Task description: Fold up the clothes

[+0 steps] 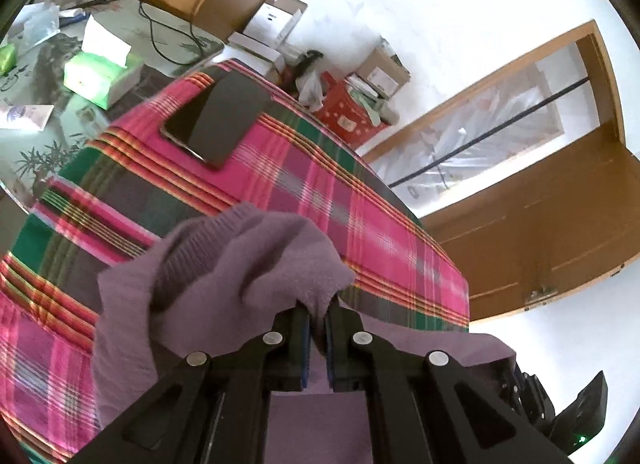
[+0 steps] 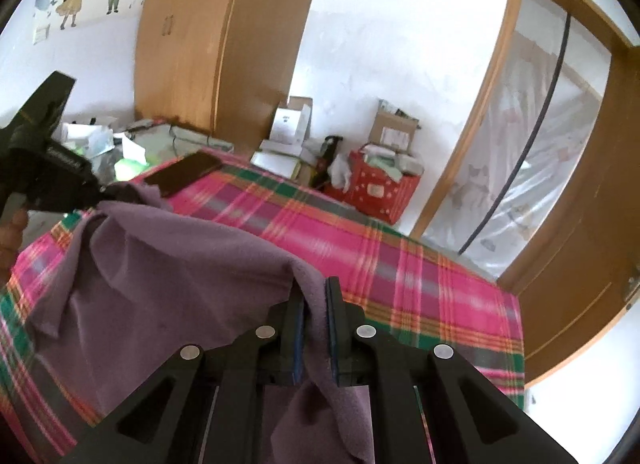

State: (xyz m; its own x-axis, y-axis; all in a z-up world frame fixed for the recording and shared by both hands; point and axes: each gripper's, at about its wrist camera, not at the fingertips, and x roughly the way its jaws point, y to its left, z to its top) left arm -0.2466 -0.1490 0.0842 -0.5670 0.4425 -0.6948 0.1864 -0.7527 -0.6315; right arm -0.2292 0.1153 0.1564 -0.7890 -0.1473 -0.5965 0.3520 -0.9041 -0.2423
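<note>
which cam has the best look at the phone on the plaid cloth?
Left wrist: the phone is large, whole and sharp on the plaid cloth. Right wrist shows it small, far off, one corner behind the purple garment.

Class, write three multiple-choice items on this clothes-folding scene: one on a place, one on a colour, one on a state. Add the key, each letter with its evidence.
1. Where does the phone lie?
A. On the plaid cloth
B. On the floor
C. Inside the red box

2. What colour is the garment?
A. Yellow
B. Purple
C. White

3. How stand the jaws of the right gripper?
A. Wide open, empty
B. Shut on the phone
C. Shut on the garment

Key: 1 A, it rests flat on the plaid near the far edge. 2 B, the knit fabric is purple in both views. 3 C, the fabric is pinched between the pads.
</note>
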